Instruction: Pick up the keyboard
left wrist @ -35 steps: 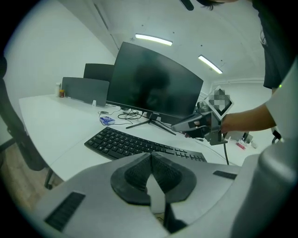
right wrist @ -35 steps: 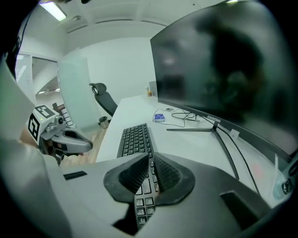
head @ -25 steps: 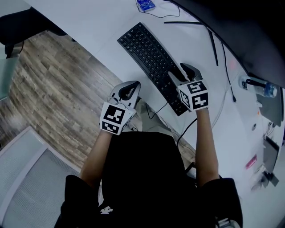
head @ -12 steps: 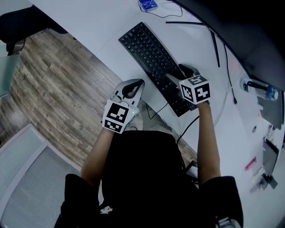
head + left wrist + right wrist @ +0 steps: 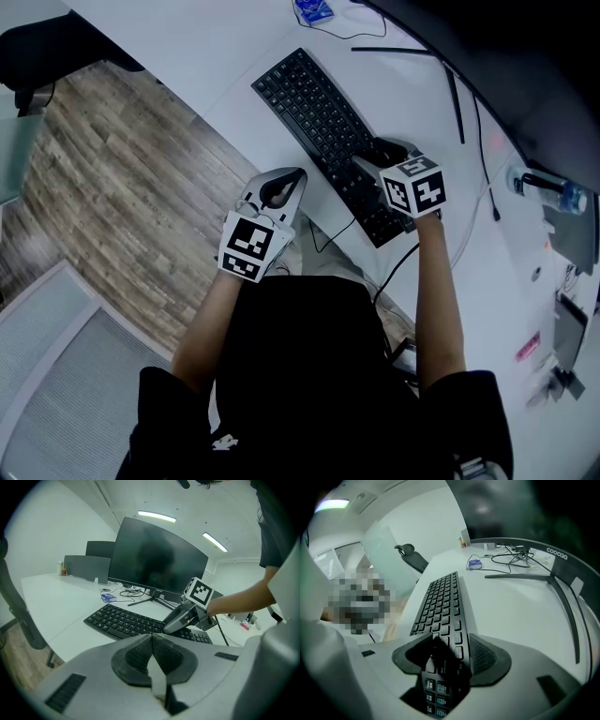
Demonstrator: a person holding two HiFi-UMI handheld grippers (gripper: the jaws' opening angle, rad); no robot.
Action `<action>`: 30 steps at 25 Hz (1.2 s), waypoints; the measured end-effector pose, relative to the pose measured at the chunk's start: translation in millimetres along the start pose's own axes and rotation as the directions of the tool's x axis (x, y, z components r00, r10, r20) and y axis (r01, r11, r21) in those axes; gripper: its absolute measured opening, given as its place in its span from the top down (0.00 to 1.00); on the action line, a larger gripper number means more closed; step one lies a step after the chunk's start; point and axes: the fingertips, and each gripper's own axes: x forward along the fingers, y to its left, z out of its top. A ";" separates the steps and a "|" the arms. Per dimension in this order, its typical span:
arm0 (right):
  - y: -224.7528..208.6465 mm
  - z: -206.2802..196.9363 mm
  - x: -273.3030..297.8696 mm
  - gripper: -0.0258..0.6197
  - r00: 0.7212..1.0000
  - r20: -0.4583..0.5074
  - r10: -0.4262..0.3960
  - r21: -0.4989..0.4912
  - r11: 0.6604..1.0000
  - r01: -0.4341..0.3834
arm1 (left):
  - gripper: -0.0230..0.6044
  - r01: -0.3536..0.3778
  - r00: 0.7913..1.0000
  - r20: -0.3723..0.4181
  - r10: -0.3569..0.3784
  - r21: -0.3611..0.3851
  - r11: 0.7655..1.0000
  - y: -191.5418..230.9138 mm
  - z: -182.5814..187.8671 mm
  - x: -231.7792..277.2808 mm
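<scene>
My right hand-held gripper [image 5: 375,156], jaws open but just narrowing, straddles the near end of the flat black plastic keyboard [image 5: 314,112]; my left hand-held gripper [image 5: 286,180], beside it, is closed and empty.

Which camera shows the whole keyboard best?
Head view: the keyboard lies full-length on the white desk, its near end under the right gripper. Left gripper view shows it side-on, partly behind that gripper. Right gripper view shows it foreshortened, its edge between the jaws, which have just been closing.

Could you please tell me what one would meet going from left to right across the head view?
black office chair → left gripper → right gripper → clear plastic bottle with a blue label
</scene>
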 end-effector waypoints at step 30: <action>4.0 6.7 -22.6 0.73 0.960 0.036 -0.278 -0.079 0.957 0.280 | 0.95 0.058 0.998 0.004 -0.058 0.065 0.996 2.6 8.2 -27.6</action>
